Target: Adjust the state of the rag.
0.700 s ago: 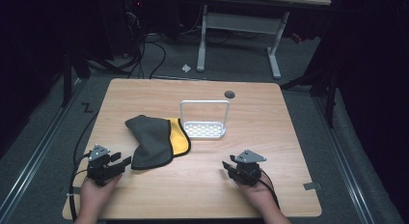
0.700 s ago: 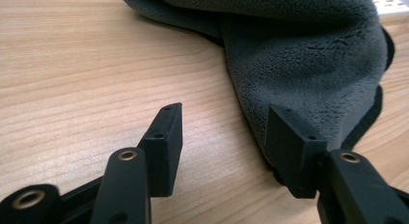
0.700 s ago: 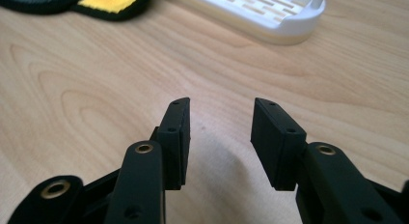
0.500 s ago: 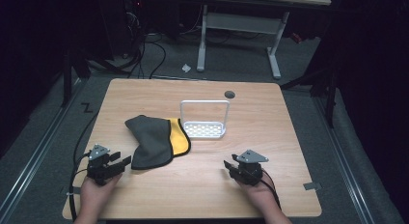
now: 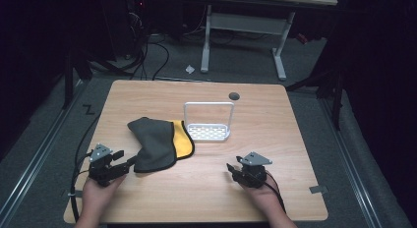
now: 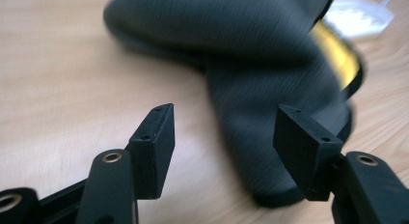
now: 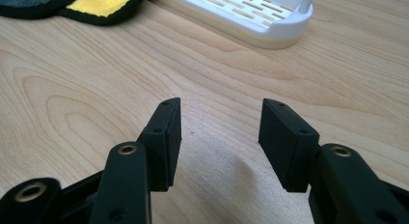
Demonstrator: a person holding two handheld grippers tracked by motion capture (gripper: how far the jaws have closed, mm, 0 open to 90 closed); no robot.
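2 open grippers: the left gripper (image 5: 129, 161) has crept toward 2 o'clock, its spread jaws now nearly touching the grey cloth (image 5: 155, 143) mid-table, ready to pinch; the right gripper (image 5: 232, 168) waits empty

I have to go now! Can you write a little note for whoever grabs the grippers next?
Left gripper: open, holding nothing, its jaws pointed at the near end of the grey and yellow cloth.
Right gripper: open, holding nothing, over bare table.
The cloth lies folded on the table, beside the white rack.
Done: nothing gripped yet.
Left: probably close the left gripper on the cloth.
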